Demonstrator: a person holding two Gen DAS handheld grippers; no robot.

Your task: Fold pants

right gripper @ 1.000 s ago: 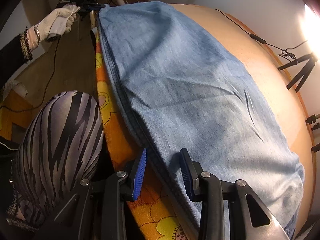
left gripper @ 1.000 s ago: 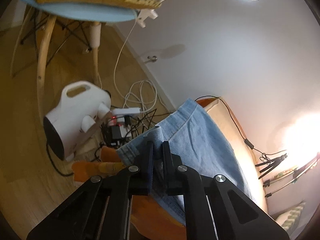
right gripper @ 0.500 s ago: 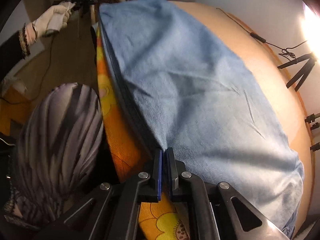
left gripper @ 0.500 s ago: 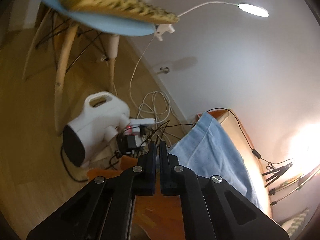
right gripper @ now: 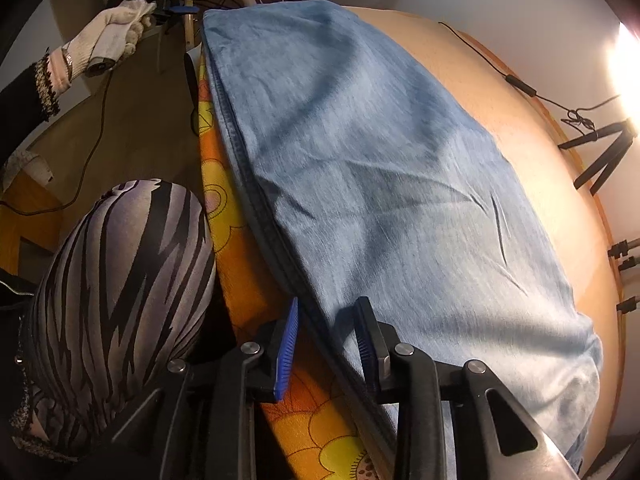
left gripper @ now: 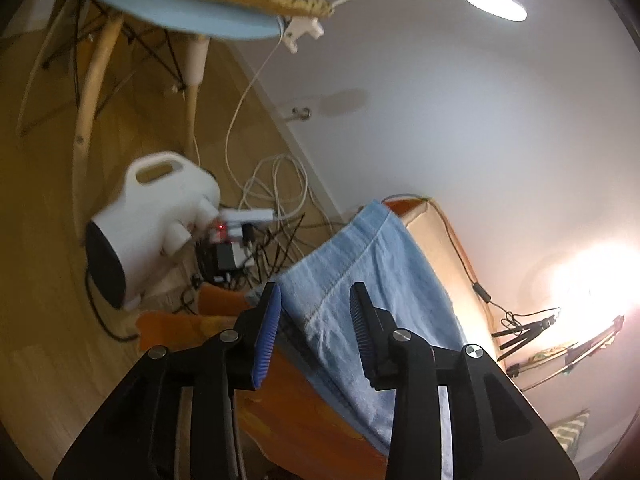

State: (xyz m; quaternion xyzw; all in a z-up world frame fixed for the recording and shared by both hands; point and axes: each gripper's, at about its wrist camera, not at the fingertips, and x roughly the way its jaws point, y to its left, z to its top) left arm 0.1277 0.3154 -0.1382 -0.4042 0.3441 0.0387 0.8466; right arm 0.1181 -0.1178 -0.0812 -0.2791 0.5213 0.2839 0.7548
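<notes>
In the left wrist view, a white appliance with a handle (left gripper: 152,216) is seen on the wooden floor at the left, with a tangle of cables (left gripper: 256,240) just beside it. The left gripper (left gripper: 316,312) is held over the near end of the pants (left gripper: 372,272); its fingers have just been opening and stand apart, with the hem of the light blue denim seen between them but not pressed by the pads. The pants are laid lengthwise on a counter (left gripper: 440,236) against the white wall.

In the right wrist view, a gloved hand (right gripper: 116,36) is seen at the upper left and a zebra-striped knee (right gripper: 124,280) at the lower left. An orange flowered cloth (right gripper: 228,208) is spread along the counter's near edge, under the seam side of the pants (right gripper: 380,168). The right gripper (right gripper: 326,336) straddles that seam edge; its fingers have likewise just been opening and are apart, the denim between them unclamped.
</notes>
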